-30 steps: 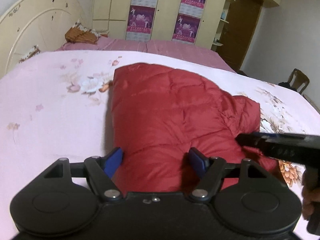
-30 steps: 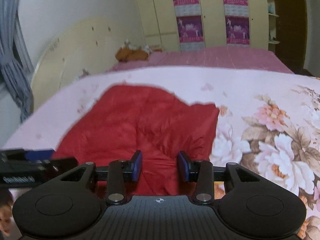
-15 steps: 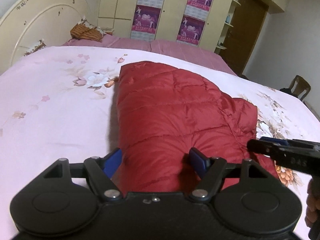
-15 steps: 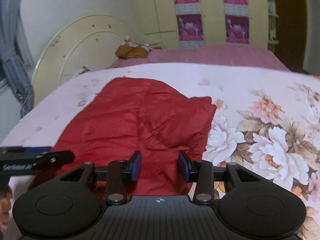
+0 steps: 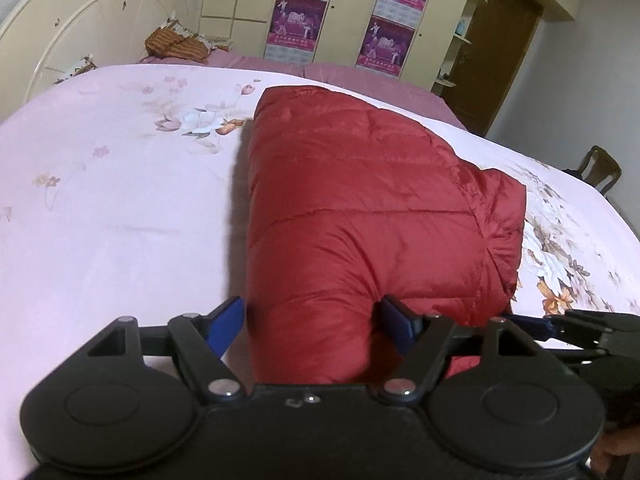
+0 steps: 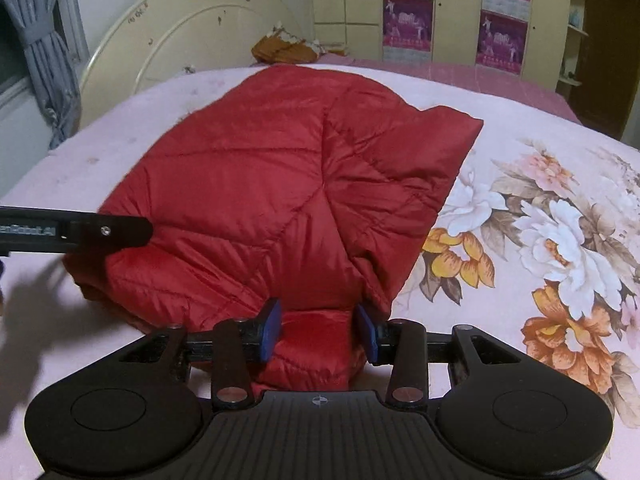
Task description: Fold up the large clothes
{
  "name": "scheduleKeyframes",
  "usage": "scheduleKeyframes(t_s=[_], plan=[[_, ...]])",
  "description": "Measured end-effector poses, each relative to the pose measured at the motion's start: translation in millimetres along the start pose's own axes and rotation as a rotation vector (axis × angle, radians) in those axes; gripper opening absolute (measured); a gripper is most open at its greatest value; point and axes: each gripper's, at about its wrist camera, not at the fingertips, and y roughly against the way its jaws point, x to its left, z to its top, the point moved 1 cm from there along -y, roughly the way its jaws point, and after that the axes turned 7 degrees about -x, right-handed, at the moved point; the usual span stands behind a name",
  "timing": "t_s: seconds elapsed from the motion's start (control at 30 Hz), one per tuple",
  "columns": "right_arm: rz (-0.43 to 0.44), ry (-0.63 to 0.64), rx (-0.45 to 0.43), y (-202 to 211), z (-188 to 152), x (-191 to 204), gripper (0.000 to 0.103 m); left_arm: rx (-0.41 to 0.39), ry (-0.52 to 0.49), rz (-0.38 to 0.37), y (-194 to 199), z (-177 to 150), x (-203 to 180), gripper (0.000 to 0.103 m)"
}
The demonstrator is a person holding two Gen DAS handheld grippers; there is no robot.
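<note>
both grippers (image 5: 311,322) lower, nearer jacket (image 5: 360,208)

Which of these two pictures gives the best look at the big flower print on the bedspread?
The right wrist view. There the flower print fills the right side, near and sharp, with white and orange blooms beside the red jacket. The left wrist view shows the same print only as a narrow, distant strip past the jacket's right edge, plus a fainter flower farther up the bed.

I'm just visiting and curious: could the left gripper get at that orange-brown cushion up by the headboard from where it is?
Probably not as things stand. The left gripper sits at the near edge of the red jacket, with jacket fabric between its fingers. The cushion lies far across the bed.
</note>
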Motion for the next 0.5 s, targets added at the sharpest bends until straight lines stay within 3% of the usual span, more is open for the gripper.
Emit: scheduleKeyframes(t_s=[0.17,0.3,0.4,0.47,0.5], plan=[[-0.004,0.006,0.009,-6,1,-2,0.04,0.012,0.034,0.017,9,4,-2,0.074],[0.015,-0.015,0.035,-3,10,-4,0.041,0.008,0.055,0.058,24,7,-5,0.091],[0.005,-0.034,0.003,12,15,-6,0.043,0.007,0.079,0.088,40,8,-9,0.102],[0.003,-0.055,-0.042,29,15,-6,0.049,0.009,0.091,0.105,51,7,-14,0.103],[0.007,-0.067,-0.06,38,13,-6,0.065,0.018,0.098,0.121,57,5,-16,0.103]])
